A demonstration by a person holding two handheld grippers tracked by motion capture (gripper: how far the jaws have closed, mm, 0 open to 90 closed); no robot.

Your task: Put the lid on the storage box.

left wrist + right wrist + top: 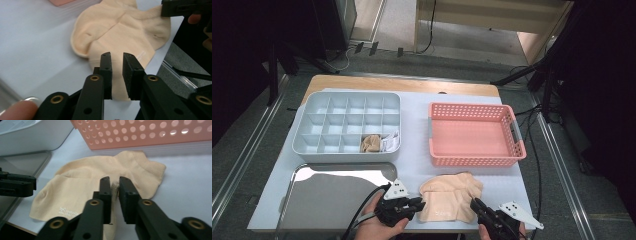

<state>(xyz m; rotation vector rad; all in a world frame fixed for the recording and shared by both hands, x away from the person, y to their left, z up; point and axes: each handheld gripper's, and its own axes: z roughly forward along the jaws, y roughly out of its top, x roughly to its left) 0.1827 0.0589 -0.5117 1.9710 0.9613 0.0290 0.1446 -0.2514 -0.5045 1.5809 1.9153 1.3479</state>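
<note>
A pair of beige ankle socks (451,197) lies flat on the white mat near the table's front edge, one partly over the other. My left gripper (421,204) points at their left edge; in the left gripper view its jaws (116,54) stand a narrow gap apart over the socks (117,27), holding nothing. At the socks' right edge is my right gripper (474,203). In the right gripper view the jaws (114,178) are slightly parted, with a ribbed fold of sock (82,180) showing in the gap, not visibly pressed.
An empty pink basket (474,159) stands just behind the socks. A grey divided organiser (347,150) at the back left holds a rolled beige sock (370,143) and a white item (390,142). A shiny metal tray (337,190) lies at the front left.
</note>
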